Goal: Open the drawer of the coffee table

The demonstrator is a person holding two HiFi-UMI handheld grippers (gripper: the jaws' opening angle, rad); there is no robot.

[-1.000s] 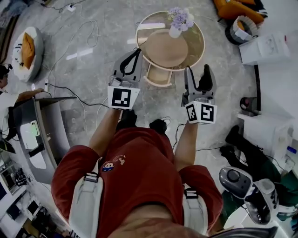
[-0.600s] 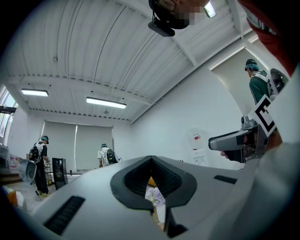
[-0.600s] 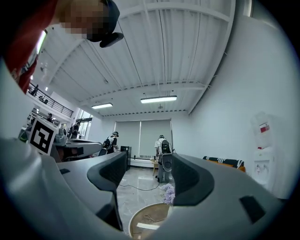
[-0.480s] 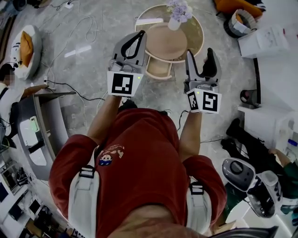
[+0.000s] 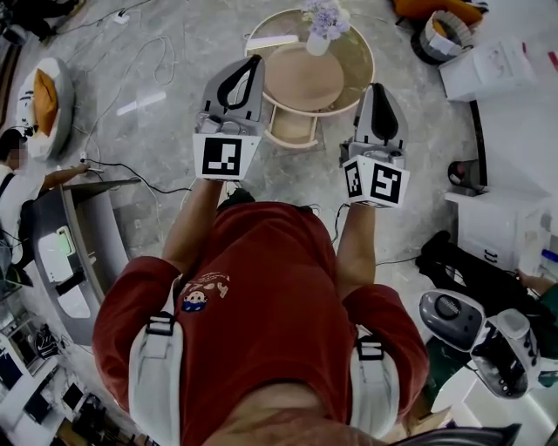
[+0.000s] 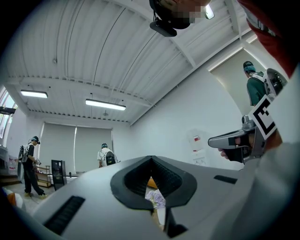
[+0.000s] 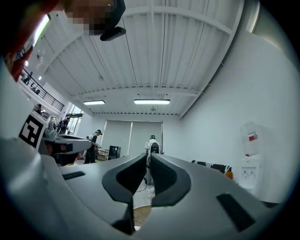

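The round pale-wood coffee table (image 5: 301,78) stands on the floor ahead of me, with a vase of purple flowers (image 5: 321,24) on its far side. Its drawer box (image 5: 292,129) sticks out from under the near rim. Both grippers are held up in the air in front of the table, well apart from it. My left gripper (image 5: 252,60) is shut and empty; through its jaws (image 6: 151,159) I glimpse the flowers (image 6: 157,199). My right gripper (image 5: 377,86) has just been closing with nothing between its jaws, which now stand together (image 7: 147,155).
Cables (image 5: 131,165) trail over the marble floor at the left, beside a grey desk (image 5: 78,235) and a round cushion seat (image 5: 48,96). White boxes (image 5: 497,65) and a white cabinet (image 5: 497,231) line the right side. Other people stand farther off in the room.
The right gripper's jaws, wide apart in both earlier frames, have come together. Both grippers have risen and now overlap the table's near rim in the head view.
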